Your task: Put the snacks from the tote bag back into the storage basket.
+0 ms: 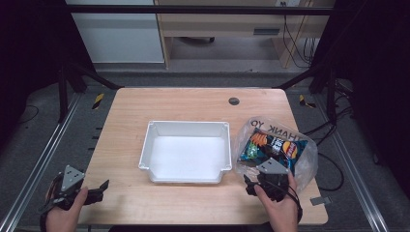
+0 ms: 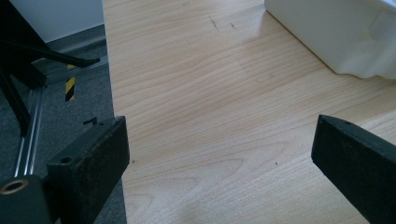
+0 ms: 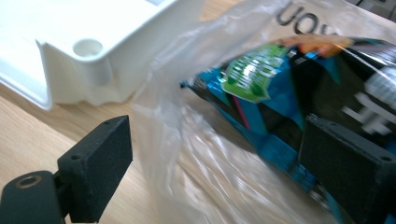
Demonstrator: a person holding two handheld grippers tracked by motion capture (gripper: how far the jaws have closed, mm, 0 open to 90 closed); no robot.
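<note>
Snack packet inside clear plastic bag on bench; right gripper jaws spread around the bag's edge, left gripper released over bare wood.

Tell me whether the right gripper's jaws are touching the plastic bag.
Cannot tell. In the right gripper view the right gripper stands open around the plastic bag, with a gap at the left jaw; the right jaw overlaps the bag, contact unclear.

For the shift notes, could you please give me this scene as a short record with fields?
Surface: wooden table
Centre: white tray, nothing in it
Right of tray: clear plastic bag holding a dark snack packet
Right claw: open, bag between its jaws, pads not pressing
Left claw: open over bare wood at the table's near left corner
</note>
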